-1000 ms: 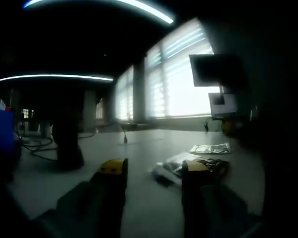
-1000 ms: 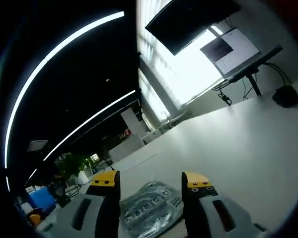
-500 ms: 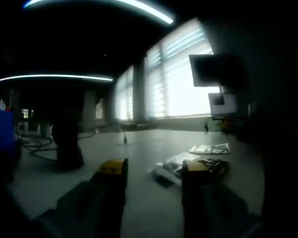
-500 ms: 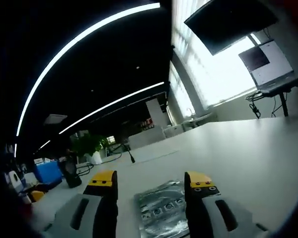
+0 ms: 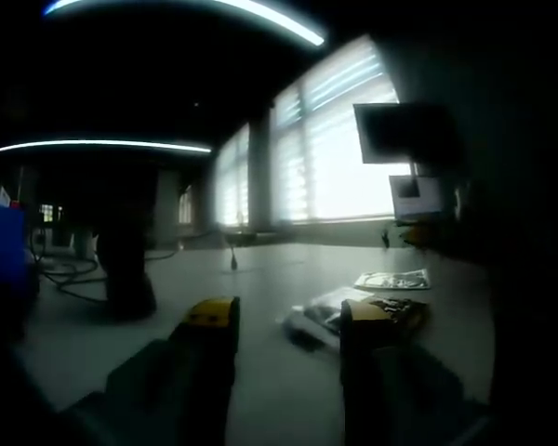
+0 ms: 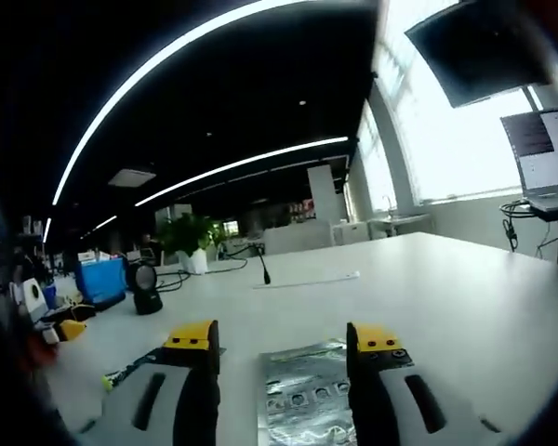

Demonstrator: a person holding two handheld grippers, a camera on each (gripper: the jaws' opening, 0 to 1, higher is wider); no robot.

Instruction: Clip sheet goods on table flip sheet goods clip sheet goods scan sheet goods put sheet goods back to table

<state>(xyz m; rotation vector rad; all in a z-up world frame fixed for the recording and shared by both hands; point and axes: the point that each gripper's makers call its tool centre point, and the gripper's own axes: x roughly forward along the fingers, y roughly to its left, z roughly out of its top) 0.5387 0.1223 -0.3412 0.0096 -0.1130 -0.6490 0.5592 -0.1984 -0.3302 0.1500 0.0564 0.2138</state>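
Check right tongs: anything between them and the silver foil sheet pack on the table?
Nothing visible. In the right gripper view the silver foil blister sheet lies flat on the white table, in the gap between the open right tongs. No other item lies over it.

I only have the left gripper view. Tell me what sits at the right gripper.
Observer: A silver blister sheet lies between the right gripper's open jaws.
Operator: Report anything beside it.
Observer: What looks like a darker sheet lies on the table, outside the view's left jaw.
Operator: Name what's behind them.
Observer: A potted plant stands far back.
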